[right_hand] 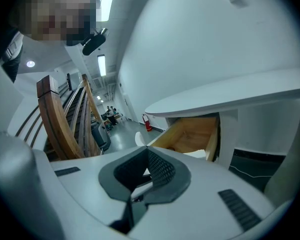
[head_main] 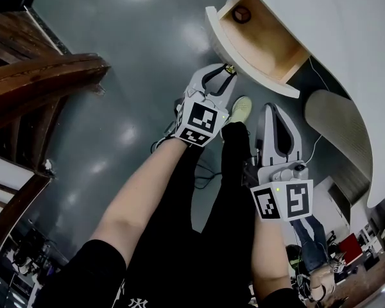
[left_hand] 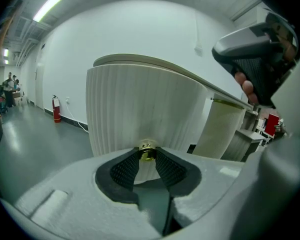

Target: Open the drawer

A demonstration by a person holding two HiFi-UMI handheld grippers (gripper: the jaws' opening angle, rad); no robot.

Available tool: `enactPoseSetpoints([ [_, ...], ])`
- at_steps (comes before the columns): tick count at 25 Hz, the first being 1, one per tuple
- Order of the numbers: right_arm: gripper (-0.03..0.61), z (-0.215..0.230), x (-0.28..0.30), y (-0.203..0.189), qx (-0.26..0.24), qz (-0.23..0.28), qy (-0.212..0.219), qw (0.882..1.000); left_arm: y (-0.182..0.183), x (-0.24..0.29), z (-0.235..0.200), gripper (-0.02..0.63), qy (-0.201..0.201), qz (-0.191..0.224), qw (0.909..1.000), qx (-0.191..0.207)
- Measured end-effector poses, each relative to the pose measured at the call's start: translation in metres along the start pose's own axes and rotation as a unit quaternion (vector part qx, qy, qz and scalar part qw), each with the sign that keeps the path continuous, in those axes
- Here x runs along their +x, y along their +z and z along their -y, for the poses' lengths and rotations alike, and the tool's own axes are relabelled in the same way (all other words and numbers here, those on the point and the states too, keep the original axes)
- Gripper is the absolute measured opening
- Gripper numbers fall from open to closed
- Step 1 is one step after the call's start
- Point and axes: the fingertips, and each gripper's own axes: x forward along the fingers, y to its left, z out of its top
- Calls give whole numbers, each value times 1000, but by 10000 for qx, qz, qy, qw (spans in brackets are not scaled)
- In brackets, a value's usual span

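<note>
Left gripper (head_main: 226, 71) pinches brass knob (left_hand: 148, 148) of drawer (head_main: 266, 40), which stands pulled out. Right gripper (right_hand: 145, 153), near right: jaws pressed together, empty.

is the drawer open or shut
Open: the white curved-front drawer stands pulled out, wooden inside exposed; the left hand-held gripper grips its round brass knob.

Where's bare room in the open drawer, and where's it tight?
The drawer has a bare wooden floor from the ring at one end to the opposite side wall. It is tight outside the front panel: the left tool grips the knob, the right tool beside it.
</note>
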Motion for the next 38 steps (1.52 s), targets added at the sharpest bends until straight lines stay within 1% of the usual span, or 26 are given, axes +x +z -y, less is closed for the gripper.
enactPoseSetpoints([
  [6, 15, -12, -2, 0, -20, -66, 18, 10000, -11, -17, -1, 107, -44, -94, 9999, 0],
  [15, 15, -41, -7, -16, -67, -126, 40, 9999, -35, -42, -3, 107, -171, -228, 9996, -1],
  [19, 15, -44, -9, -11, -106, -136, 36, 9998, -32, -47, -3, 109, -222, -267, 9994, 31],
  [23, 15, -51, -14, -5, -140, -136, 43, 9998, -24, -60, -4, 108, -152, -247, 9996, 3],
  [28, 15, -56, -21, 17, -202, -37, 49, 9998, 1, -83, -3, 106, -142, -166, 9997, -58],
  [30, 15, -62, -27, 27, -228, 4, 32, 9997, 15, -100, -1, 87, -173, -128, 9997, -80],
  [34, 15, -74, -40, 53, -303, 83, 14, 9995, 57, -133, 5, 50, -220, 31, 9997, -127],
  [38, 15, -83, -52, 79, -389, 178, 12, 9991, 104, -160, 15, 29, -274, 188, 9994, -89],
])
